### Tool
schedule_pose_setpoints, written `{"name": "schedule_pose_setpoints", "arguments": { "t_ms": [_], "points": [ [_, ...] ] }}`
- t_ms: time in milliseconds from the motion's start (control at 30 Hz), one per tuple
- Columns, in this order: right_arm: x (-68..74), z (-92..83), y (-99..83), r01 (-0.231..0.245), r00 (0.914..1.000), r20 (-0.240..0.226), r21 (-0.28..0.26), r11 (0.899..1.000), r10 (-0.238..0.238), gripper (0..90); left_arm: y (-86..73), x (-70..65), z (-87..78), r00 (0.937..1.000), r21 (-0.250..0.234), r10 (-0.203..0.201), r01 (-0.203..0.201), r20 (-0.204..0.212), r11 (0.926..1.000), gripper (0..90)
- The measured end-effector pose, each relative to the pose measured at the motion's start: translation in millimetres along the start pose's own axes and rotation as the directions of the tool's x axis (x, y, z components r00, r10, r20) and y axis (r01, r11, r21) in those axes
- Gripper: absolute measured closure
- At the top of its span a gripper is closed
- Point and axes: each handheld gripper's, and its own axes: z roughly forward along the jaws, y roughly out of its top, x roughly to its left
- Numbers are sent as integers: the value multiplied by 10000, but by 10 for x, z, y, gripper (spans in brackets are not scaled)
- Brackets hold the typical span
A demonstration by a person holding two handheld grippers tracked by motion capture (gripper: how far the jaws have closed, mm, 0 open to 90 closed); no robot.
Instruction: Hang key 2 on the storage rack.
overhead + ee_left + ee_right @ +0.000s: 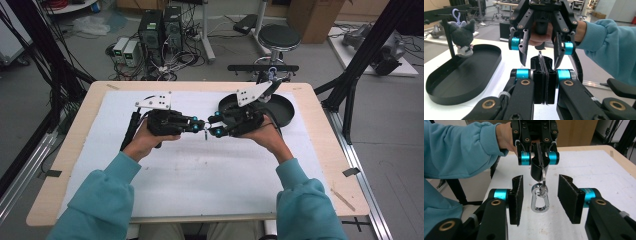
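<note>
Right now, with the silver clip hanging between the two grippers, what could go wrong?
1. The left gripper pinches only the ring above the carabiner; it may swing or twist.
2. The right gripper has open pads on both sides of the clip; closing off-centre could knock it aside.

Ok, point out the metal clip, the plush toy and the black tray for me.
metal clip (539,201): right gripper view, on its silver oval body, hanging between the open pads.
plush toy (463,37): left gripper view, on its dark head.
black tray (461,93): left gripper view, on its near outer wall.
</note>
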Motion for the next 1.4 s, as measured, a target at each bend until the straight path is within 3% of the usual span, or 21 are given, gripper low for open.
{"name": "schedule_pose_setpoints", "arguments": {
  "t_ms": [433,1233,1400],
  "points": [
    [9,15,2,40,9998,-213,198,9998,-36,729,-7,0,13,10000,126,52,-52,37,9999,886],
    [25,3,14,283,9995,-113,320,9991,-279,868,-11,-18,35,9991,230,358,-363,222,9991,886],
    [29,-2,13,37,9998,-181,478,9988,-28,881,-16,-18,45,9988,252,419,-426,268,9988,885]
  ]
}}
